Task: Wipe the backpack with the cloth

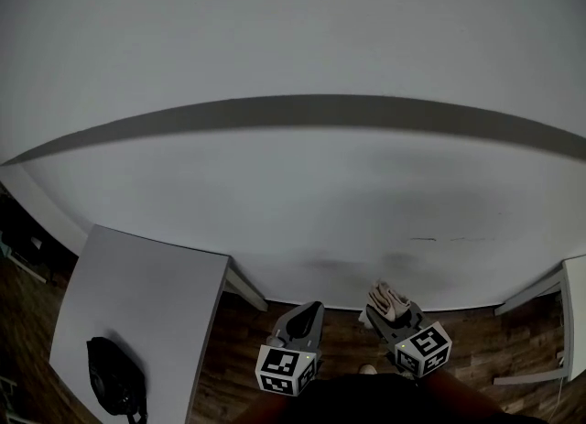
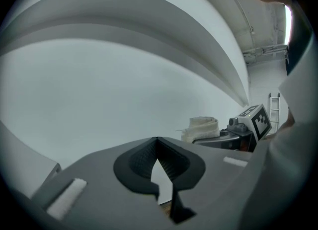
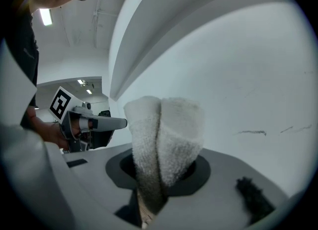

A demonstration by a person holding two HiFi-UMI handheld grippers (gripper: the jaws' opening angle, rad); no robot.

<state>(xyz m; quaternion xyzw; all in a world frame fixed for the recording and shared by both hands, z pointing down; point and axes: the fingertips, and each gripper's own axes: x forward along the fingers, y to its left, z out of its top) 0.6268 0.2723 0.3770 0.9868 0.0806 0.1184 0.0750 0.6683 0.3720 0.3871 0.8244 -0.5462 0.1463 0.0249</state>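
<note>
A black backpack (image 1: 114,376) lies on the near end of a white table (image 1: 151,289) at the lower left of the head view. Both grippers are held up in front of a pale wall, well to the right of the table. My right gripper (image 1: 388,303) (image 3: 161,167) is shut on a folded white cloth (image 3: 165,139) (image 1: 387,298) that sticks up from between its jaws. My left gripper (image 1: 308,310) (image 2: 158,141) is shut with nothing in it, its jaw tips meeting. The cloth (image 2: 202,126) also shows in the left gripper view, to the right.
A pale wall (image 1: 302,184) fills most of every view. Dark wood floor (image 1: 247,340) runs below it. Part of another white table (image 1: 575,312) shows at the right edge. The left gripper (image 3: 97,123) appears at the left of the right gripper view.
</note>
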